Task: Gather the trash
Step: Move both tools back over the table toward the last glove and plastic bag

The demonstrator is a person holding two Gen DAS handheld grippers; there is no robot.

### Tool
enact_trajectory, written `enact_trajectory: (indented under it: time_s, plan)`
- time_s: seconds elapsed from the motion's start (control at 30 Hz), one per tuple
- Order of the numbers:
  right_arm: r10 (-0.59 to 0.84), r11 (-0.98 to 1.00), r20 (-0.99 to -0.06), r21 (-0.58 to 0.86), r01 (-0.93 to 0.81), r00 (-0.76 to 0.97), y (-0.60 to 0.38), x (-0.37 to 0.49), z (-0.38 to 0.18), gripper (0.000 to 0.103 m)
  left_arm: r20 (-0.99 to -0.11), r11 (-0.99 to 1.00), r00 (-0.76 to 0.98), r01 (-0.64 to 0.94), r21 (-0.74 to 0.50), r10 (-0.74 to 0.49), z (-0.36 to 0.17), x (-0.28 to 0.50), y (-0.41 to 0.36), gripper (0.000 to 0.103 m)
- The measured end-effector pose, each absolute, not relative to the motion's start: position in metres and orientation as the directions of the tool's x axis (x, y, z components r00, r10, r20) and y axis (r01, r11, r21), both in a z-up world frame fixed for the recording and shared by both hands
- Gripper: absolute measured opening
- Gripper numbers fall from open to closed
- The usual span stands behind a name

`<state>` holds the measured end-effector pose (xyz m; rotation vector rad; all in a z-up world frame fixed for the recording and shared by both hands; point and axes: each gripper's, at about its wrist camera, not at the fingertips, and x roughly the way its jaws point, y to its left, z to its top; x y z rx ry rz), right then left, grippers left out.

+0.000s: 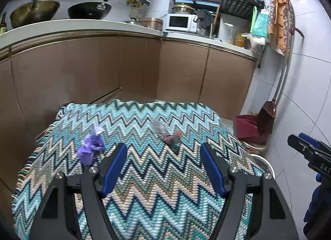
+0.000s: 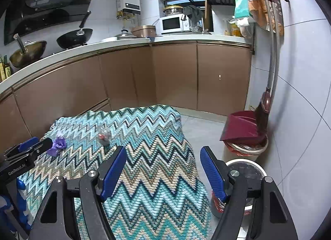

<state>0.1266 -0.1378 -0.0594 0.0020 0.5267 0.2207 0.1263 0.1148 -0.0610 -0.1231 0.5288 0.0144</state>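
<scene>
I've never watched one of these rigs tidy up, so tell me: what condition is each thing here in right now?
Left gripper: open, empty.
Right gripper: open, empty.
Crumpled purple wrapper: lying on the zigzag-patterned cloth, untouched.
Clear plastic wrapper with red bits: lying on the cloth, untouched.
White round bin: on the floor beside the cloth, uncovered.
Dark red dustpan: resting on a basket.

You are in a home kitchen: two woks [image 2: 75, 37] sit under a range hood [image 2: 41, 10], a white microwave [image 2: 173, 24] stands at the far corner of the tabletop [image 2: 124, 42] above brown cabinets [image 2: 175, 74], and a broom [image 2: 263, 109] and dustpan [image 2: 240, 126] lean against the tiled wall.
</scene>
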Motion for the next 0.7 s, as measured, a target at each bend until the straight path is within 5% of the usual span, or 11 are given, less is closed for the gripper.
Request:
enact_trajectory:
  time_s: [0.3,0.7]
  plan:
    - [0.27,0.962,-0.457,0.083,-0.262,0.848,-0.132,0.104,-0.044,0.071,-0.48,0.991,0.877,-0.092,-0.099,0.034,-0.051,0.089,0.139,0.071]
    - [0.297,0.952,-0.47,0.072,-0.299,0.831,-0.122,0.098,-0.045,0.072,-0.563,0.986,0.824,-0.139,-0.091,0.064,-0.077,0.084,0.205,0.071]
